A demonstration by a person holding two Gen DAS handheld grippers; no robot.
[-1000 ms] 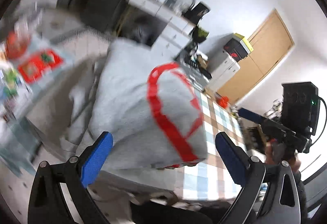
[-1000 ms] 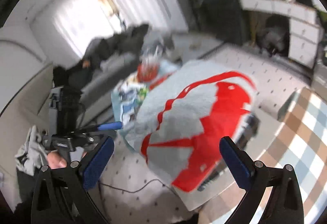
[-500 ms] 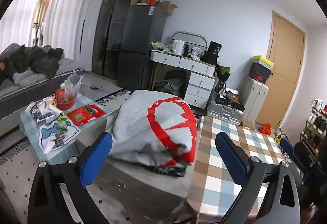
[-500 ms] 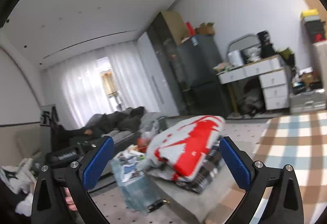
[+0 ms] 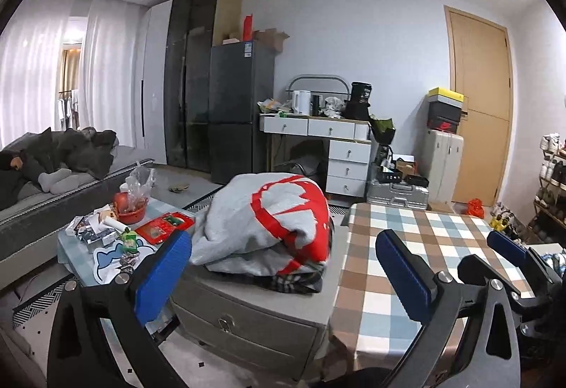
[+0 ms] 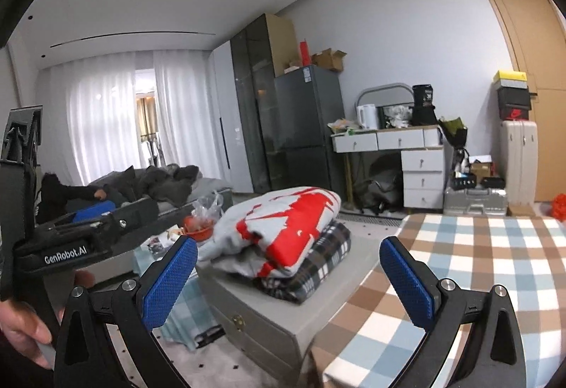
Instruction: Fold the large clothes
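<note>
Left-wrist view, left to right: a sofa [image 5: 53,183] heaped with dark bedding; a glass coffee table [image 5: 70,246] crowded with a red fruit bowl [image 5: 131,211], packets and a red tray; a grey storage chest [image 5: 247,310]; and a table under a brown-and-blue checked cloth [image 5: 406,239] butting against the chest's right side. The grey sweatshirt with a red graphic [image 5: 276,221] lay loosely folded and mounded on the chest, on top of a folded dark plaid garment [image 5: 300,282] whose edge showed beneath it. The left gripper [image 5: 283,267] was held back from the chest, its blue-padded fingers [image 5: 162,278] spread wide and holding nothing. The right gripper [image 6: 288,280] likewise had its fingers [image 6: 406,282] spread apart and empty, clear of the sweatshirt. Behind stood a dark refrigerator [image 5: 240,115], a white drawer desk [image 5: 336,147] and a wooden door [image 5: 477,105].
</note>
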